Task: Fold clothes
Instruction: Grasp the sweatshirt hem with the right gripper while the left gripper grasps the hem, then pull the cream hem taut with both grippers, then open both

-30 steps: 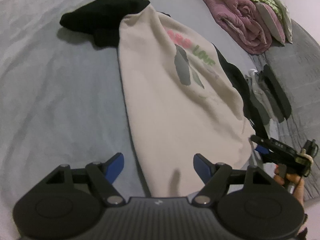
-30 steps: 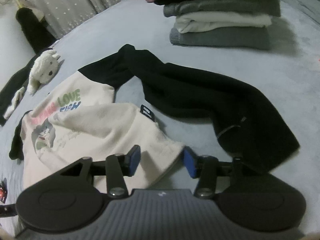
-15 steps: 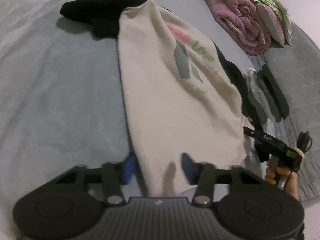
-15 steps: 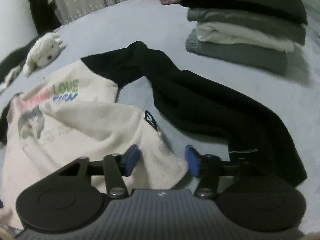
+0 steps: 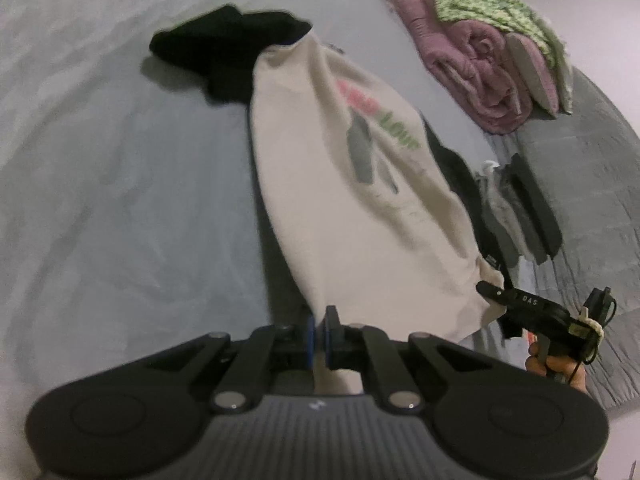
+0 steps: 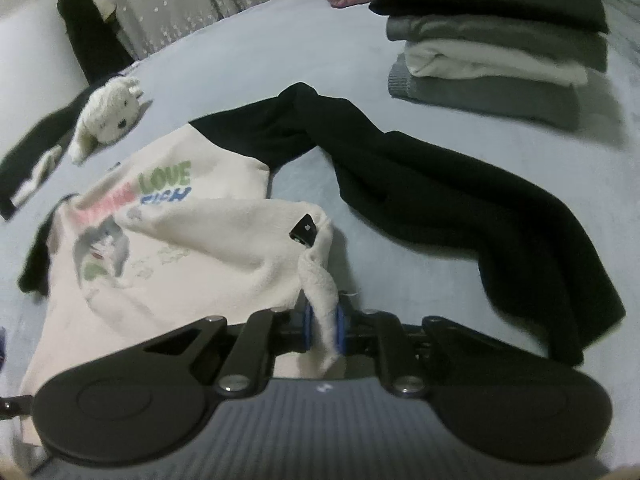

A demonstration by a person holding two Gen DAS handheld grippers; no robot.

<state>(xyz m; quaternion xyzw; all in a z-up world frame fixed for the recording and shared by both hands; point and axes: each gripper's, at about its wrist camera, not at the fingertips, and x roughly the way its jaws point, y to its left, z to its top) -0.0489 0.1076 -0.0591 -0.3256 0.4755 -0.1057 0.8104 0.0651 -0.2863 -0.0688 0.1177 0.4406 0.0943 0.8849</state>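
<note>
A cream sweatshirt [image 5: 344, 200] with black sleeves and a "LOVE" print lies lengthwise on the grey bed. My left gripper [image 5: 319, 330] is shut on its near left hem corner. In the right wrist view the same sweatshirt [image 6: 168, 248] spreads to the left, its long black sleeve [image 6: 460, 216] trailing right. My right gripper [image 6: 322, 326] is shut on the other hem corner, a cream fold bunched between the blue pads. The right gripper [image 5: 532, 308] also shows at the lower right of the left wrist view, held by a hand [image 5: 560, 368].
A stack of folded clothes [image 6: 496, 48] sits at the far right. A white plush toy [image 6: 108, 116] lies far left beside a dark garment [image 6: 36, 152]. Rolled pink and green bedding [image 5: 488, 56] lies at the bed's far edge. Grey bedsheet [image 5: 100, 200] stretches left.
Both grippers went from open around the hem to shut on it. The hem corners are now lifted and the cream cloth is pulled taut between them.
</note>
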